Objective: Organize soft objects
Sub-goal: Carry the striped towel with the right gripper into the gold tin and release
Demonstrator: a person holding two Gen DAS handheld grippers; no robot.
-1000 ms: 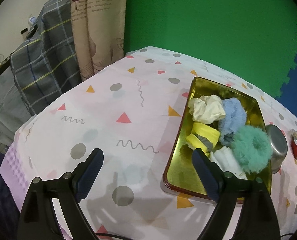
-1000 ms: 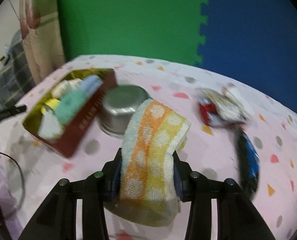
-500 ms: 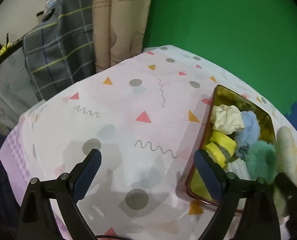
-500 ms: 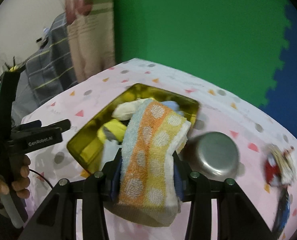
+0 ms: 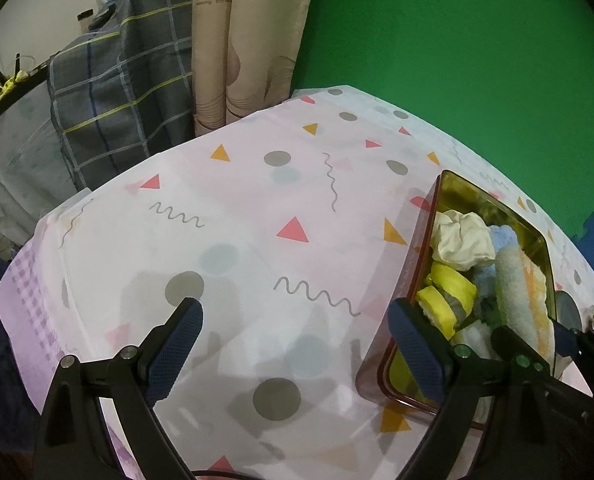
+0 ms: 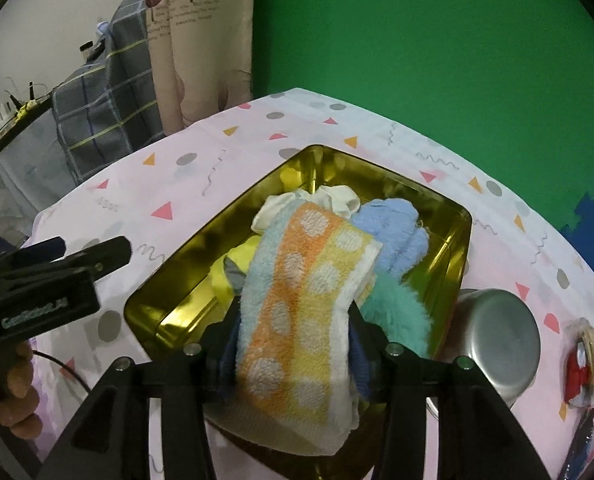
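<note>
A gold tin tray (image 6: 329, 160) holds several soft things: a cream cloth (image 6: 329, 198), a blue fluffy piece (image 6: 393, 236), a teal fluffy piece (image 6: 401, 312) and a yellow roll (image 6: 221, 276). My right gripper (image 6: 293, 340) is shut on an orange, yellow and blue dotted towel (image 6: 305, 288) and holds it over the tray's near end. The towel also shows in the left wrist view (image 5: 525, 292) above the tray (image 5: 429, 240). My left gripper (image 5: 293, 332) is open and empty over the tablecloth, left of the tray.
A steel bowl (image 6: 497, 332) lies upside down right of the tray. A red and white packet (image 6: 589, 368) lies at the far right. A checked cloth (image 5: 121, 92) and a curtain (image 5: 249, 40) hang beyond the table's left edge. The green wall stands behind.
My right gripper has carried the towel left from beside the bowl to over the tray. My left gripper has drifted left, so the tray sits further right in its view.
</note>
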